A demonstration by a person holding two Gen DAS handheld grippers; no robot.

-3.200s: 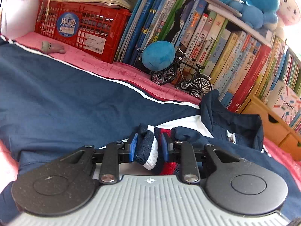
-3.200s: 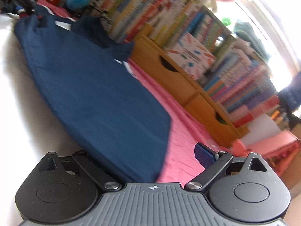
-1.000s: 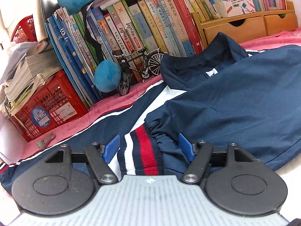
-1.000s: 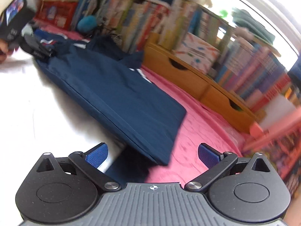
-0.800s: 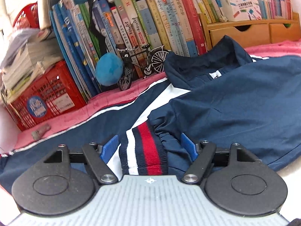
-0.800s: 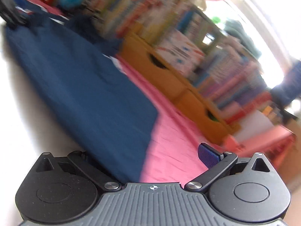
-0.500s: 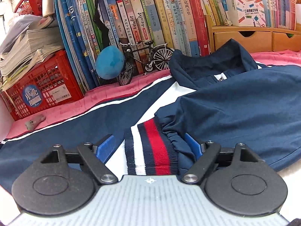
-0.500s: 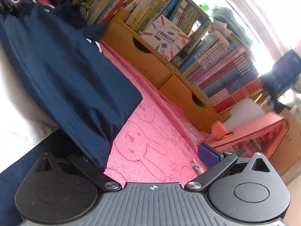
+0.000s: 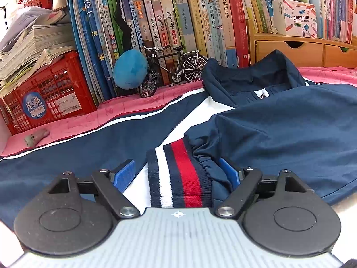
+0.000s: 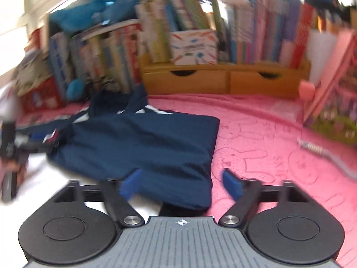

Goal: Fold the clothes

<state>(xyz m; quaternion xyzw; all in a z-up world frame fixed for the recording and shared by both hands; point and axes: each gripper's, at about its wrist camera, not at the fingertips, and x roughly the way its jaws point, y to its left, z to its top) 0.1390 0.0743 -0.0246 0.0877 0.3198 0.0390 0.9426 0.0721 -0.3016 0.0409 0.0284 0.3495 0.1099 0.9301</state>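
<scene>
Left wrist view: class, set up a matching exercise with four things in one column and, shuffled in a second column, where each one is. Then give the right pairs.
Things:
1. striped cuff
2. toy bicycle
3. red crate
4. label printer box

Places:
A. under a stack of papers, far left
B. on top of the wooden drawers
C. between the open blue pads of the left gripper
D. standing in front of the books, beside the blue ball

Pairs: 1-C, 2-D, 3-A, 4-B
</scene>
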